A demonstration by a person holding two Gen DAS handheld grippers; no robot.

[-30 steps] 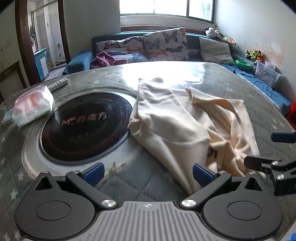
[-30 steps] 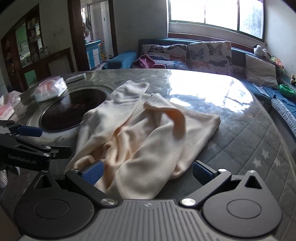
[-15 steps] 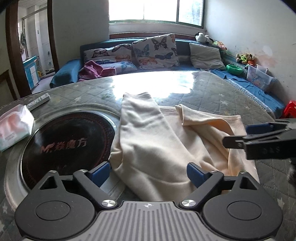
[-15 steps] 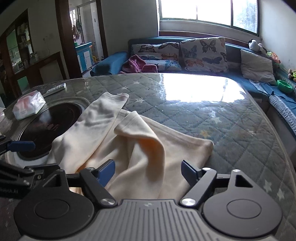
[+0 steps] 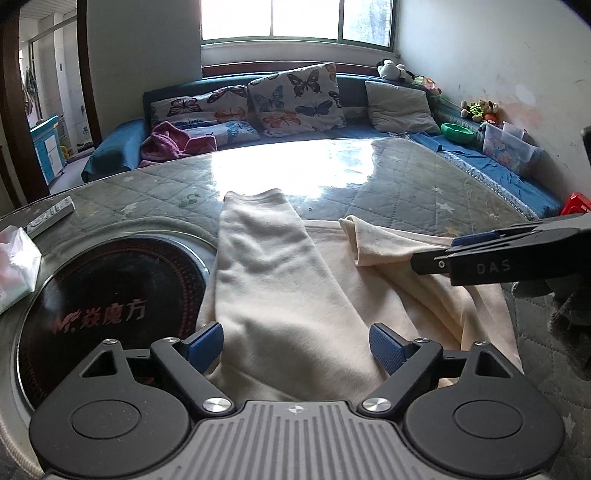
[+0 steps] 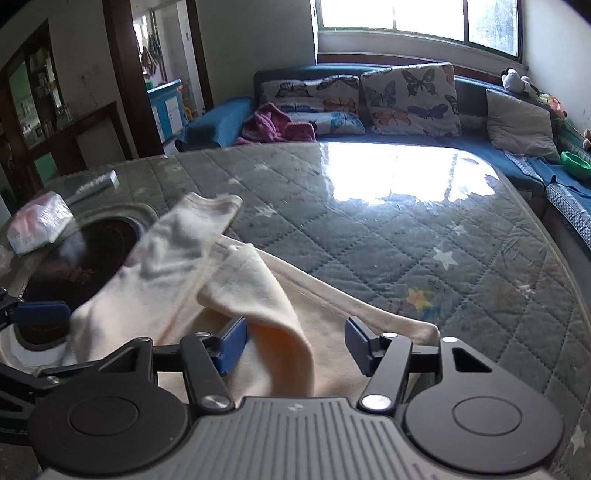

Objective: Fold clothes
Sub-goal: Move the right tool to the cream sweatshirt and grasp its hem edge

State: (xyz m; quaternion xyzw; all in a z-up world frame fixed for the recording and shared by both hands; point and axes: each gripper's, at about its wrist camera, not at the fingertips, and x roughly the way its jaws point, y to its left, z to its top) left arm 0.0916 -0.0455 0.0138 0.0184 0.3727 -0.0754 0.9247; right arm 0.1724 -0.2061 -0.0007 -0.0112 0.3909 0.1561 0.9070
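- The left wrist camera sits just behind the left gripper [image 5: 296,341], low over the near edge of the table [image 5: 406,184]. It faces across the table toward the sofa [image 5: 258,110] and window [image 5: 295,18].
- It is close to the cream garment [image 5: 288,288], which fills the space between its spread fingers.
- The right wrist camera sits just behind the right gripper [image 6: 295,349], equally low, and faces the same sofa [image 6: 369,96] and window [image 6: 413,18], angled slightly leftward toward a doorway [image 6: 162,55].
- Shared field: the garment [image 6: 258,295], the dark round hob [image 5: 110,295] [image 6: 85,258], the quilted table top [image 6: 406,229] and the butterfly cushions [image 5: 295,98] [image 6: 410,96].
- Each view catches the other gripper: the right gripper [image 5: 480,254] enters the left view from its right edge; the left gripper [image 6: 37,314] shows at the left edge of the right view.
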